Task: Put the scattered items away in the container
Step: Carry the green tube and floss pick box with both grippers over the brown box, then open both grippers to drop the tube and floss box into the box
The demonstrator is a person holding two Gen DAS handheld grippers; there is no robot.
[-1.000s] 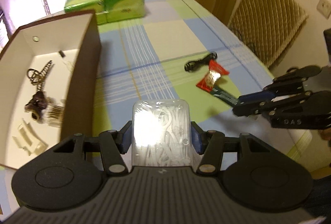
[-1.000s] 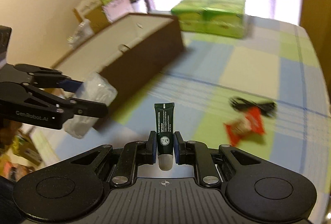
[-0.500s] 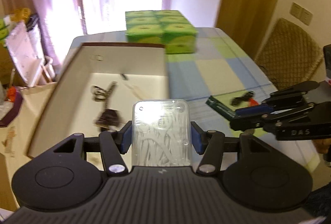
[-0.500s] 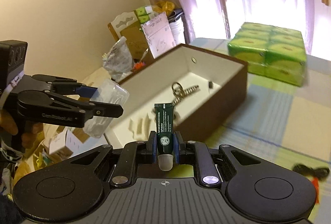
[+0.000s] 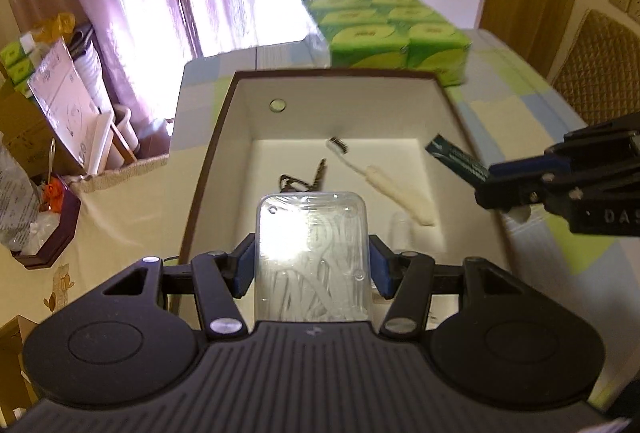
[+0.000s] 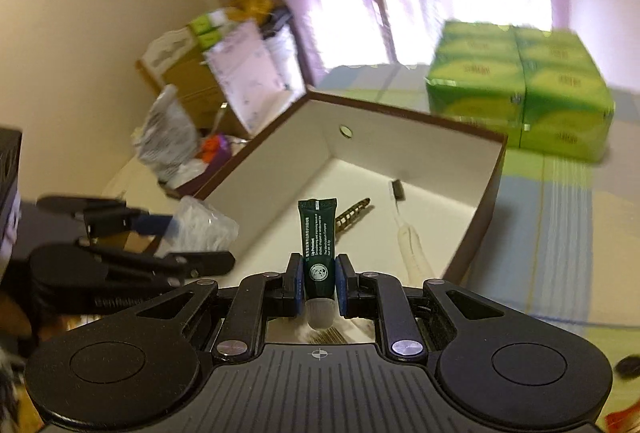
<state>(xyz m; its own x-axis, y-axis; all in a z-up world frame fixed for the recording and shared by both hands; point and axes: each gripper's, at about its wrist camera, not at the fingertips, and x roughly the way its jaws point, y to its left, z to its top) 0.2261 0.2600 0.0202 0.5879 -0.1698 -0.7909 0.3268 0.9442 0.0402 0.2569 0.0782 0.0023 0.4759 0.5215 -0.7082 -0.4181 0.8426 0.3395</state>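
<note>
My left gripper [image 5: 312, 267] is shut on a clear plastic case of white floss picks [image 5: 312, 257] and hangs over the near end of the brown box [image 5: 332, 73] with a white inside. My right gripper [image 6: 318, 283] is shut on a small dark green tube [image 6: 318, 245], cap toward the camera, above the box's near right wall [image 6: 486, 193]. In the left wrist view the right gripper [image 5: 520, 185] comes in from the right with the tube [image 5: 456, 159] over the box rim. In the box lie a white toothbrush [image 5: 384, 185] and keys [image 5: 304, 181].
A green pack of tissues [image 5: 386, 33] stands on the checked tablecloth behind the box. A red snack wrapper [image 6: 624, 419] and a black cable [image 6: 628, 365] lie on the table at the right. Boxes and bags [image 6: 180, 137] crowd the floor left of the table. A chair [image 5: 596, 65] stands right.
Both grippers have swung left from the open tablecloth to above the box, each still holding its item. The wrapper and cable have slid out to the right edge of view.
</note>
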